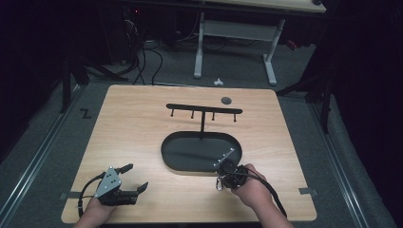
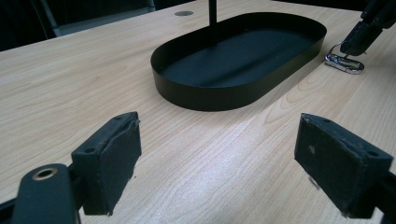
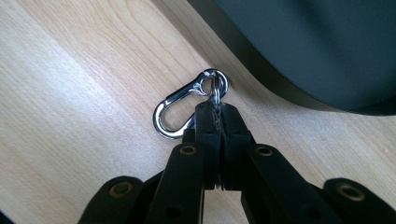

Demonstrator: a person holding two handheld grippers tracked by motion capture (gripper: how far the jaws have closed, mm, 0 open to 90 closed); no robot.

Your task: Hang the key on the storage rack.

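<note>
A small silver carabiner [image 3: 180, 112] lies flat on the wooden table [image 1: 142, 142], just beside the near right end of the black oval tray [image 1: 183, 164] and outside its wall. In the right gripper view its long axis runs diagonally, from the rounded hook end at the lower left to the narrow end at the upper right, and this narrow end points toward the tray wall. At the narrow end a thin metal ring [image 3: 218, 88] passes through the eye of the carabiner. The carabiner is shiny and chrome coloured, with a pear-like outline and a spring gate along its upper side; it reflects the light strongly. The right gripper [image 3: 217, 114] has its jaws pressed together on the ring, and the ring stands upright between the two pads. In the left gripper view the carabiner [image 2: 344, 63] shows at the far right, beside the tray [image 2: 210, 95], with the right gripper [image 2: 357, 39] above it. The left gripper [image 1: 135, 178] rests low over the near left part of the table, well apart from the tray, and its jaws stand wide open with nothing between them. From the tray a thin post rises to a black crossbar with small hooks [image 1: 204, 110].
</note>
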